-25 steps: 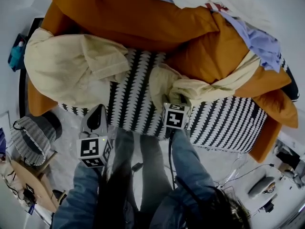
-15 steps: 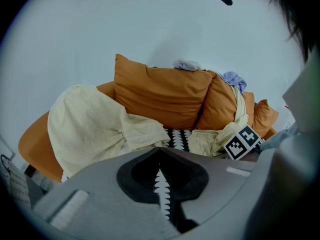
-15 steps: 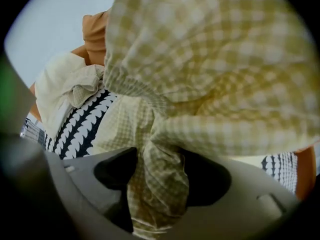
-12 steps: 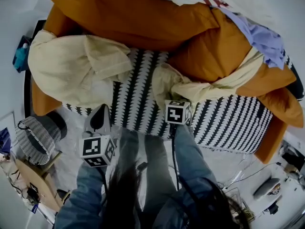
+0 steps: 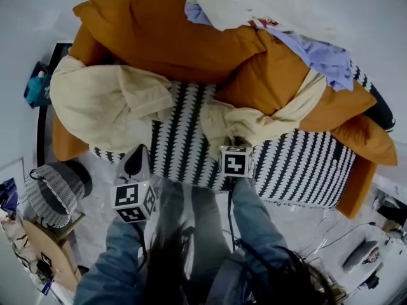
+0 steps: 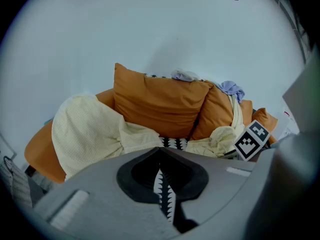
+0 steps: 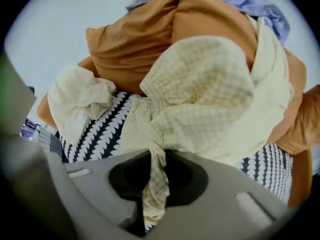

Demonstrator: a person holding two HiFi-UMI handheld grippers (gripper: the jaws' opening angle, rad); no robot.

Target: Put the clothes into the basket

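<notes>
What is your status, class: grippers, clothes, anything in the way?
Right gripper just closed on yellow garment. Left gripper shut, empty. Basket on floor, left. Garment's tail draped over orange cushion.

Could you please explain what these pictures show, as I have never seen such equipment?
There is no robot: a person holds a tool with tongs in each hand, and each tool carries a cube with square markers. One picture comes from a camera on the person's head, looking steeply down. The other two come from cameras riding on the tools, looking along the tongs. Below is a black-and-white patterned sofa with orange cushions and a lavender garment. A black-and-white patterned basket stands on the floor at the left. The right tongs have just been closing and now pinch a fold of the pale yellow checked garment. The left tongs are shut and empty.
</notes>
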